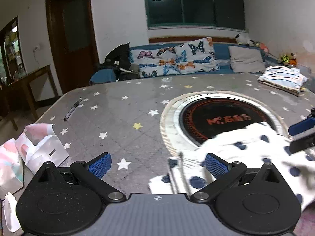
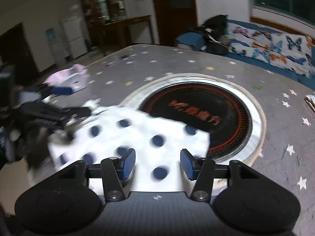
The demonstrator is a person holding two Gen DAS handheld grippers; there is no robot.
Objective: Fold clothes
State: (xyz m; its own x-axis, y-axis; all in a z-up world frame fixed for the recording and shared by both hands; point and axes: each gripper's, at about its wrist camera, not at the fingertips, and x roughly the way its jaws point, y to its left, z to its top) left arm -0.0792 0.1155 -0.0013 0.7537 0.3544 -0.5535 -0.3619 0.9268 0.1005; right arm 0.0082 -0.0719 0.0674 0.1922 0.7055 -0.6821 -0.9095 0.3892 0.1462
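Grey star-print counter (image 1: 118,118) with round inset burner (image 1: 222,122); butterfly-cushioned sofa (image 1: 173,59) behind. Left tongs (image 1: 157,164) spread wide, empty. Right tongs (image 2: 158,162) released, hovering over polka-dot garment (image 2: 137,135) lying on counter, overlapping burner edge.

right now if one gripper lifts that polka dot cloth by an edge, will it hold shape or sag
Probably sag: the polka dot cloth lies rumpled, draping over the round burner rim. It looks thin and likely light. It may slide on the smooth star-print tabletop if pushed.
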